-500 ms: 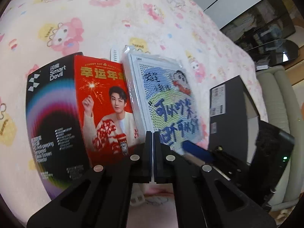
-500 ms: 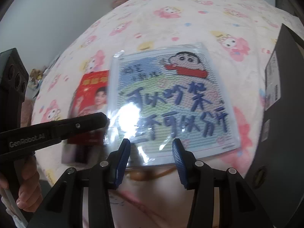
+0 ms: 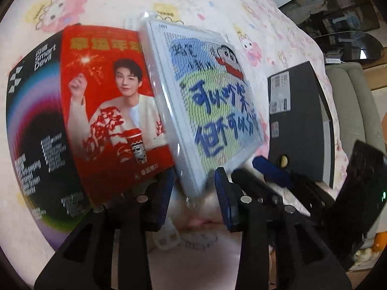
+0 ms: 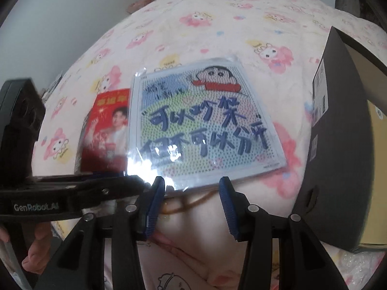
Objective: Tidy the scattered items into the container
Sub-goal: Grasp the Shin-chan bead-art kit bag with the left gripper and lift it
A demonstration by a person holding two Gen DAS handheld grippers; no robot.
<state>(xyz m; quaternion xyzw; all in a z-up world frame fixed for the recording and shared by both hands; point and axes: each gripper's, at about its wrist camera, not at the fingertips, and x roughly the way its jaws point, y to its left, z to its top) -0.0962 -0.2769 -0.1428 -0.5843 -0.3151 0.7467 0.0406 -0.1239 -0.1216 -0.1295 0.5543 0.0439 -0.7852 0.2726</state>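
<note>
A cartoon bead-art pack in clear plastic (image 3: 208, 101) leans against a red-and-black Smart Devil box (image 3: 106, 111) on the pink bedspread. My left gripper (image 3: 193, 188) is open, its jaws on either side of the pack's near corner. The pack (image 4: 205, 130) also shows in the right wrist view, beside the red box (image 4: 106, 130). My right gripper (image 4: 191, 203) is open just short of the pack's near edge. The dark open container box (image 3: 297, 118) stands to the right and also shows in the right wrist view (image 4: 338, 145). The left gripper's body (image 4: 60, 193) reaches in from the left.
The bed is covered in a pink cartoon-print sheet (image 4: 217, 24). The right gripper's body (image 3: 350, 188) is beside the container. A white cable lies under the left gripper (image 3: 169, 239). A padded chair (image 3: 350, 91) and dark furniture stand beyond the bed's right edge.
My left gripper has opened from shut and moved closer to the pack and the red box. The right gripper has pulled back slightly, so the pack looks farther away.
</note>
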